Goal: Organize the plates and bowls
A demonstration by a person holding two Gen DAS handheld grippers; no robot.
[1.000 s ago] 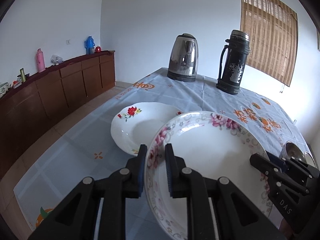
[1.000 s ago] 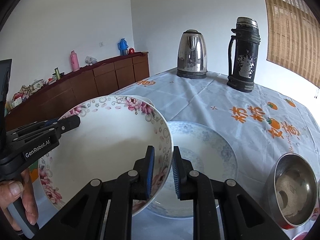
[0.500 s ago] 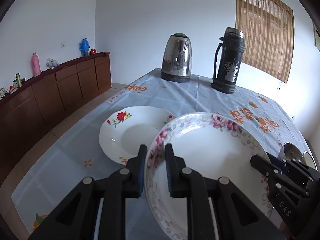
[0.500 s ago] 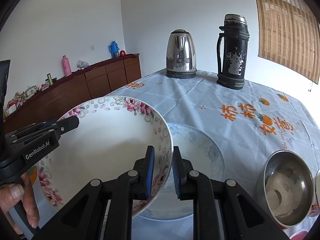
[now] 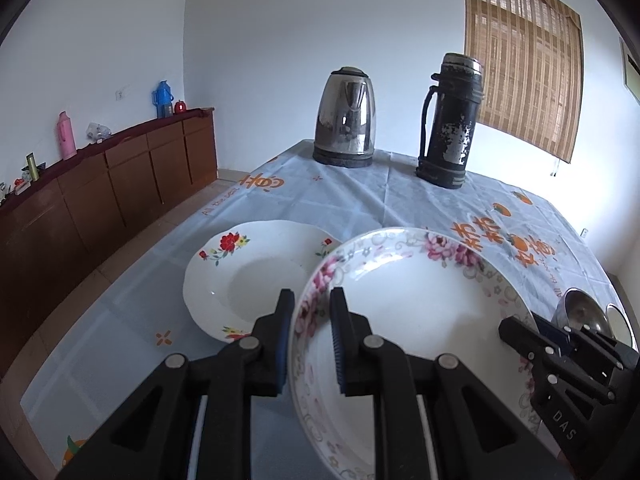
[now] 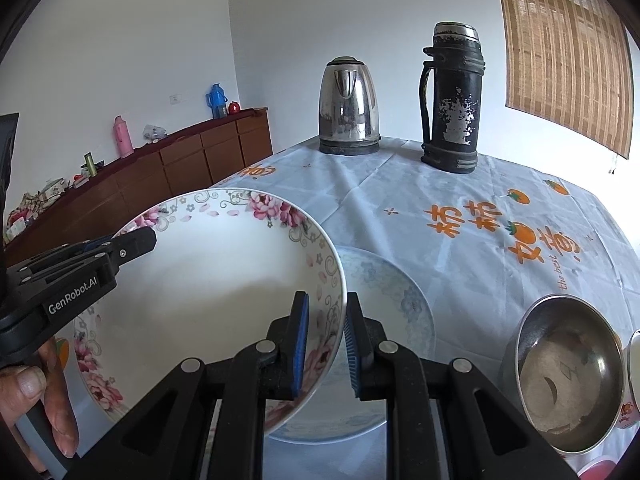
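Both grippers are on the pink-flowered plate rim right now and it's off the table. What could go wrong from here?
1. The pink-flowered plate hangs tilted, pinched only at opposite rim edges by the left gripper and right gripper; uneven hand motion could twist it loose.
2. The red-flowered plate and blue-patterned plate lie just beneath, so a slip or a hard set-down could chip them.
3. The steel bowl sits near the right gripper and could get knocked.

The pink-flowered plate (image 5: 420,320), gripped by both grippers, now sits further from the kettle (image 5: 346,118) and flask (image 5: 450,120); the red-flowered plate (image 5: 248,276) shows more.
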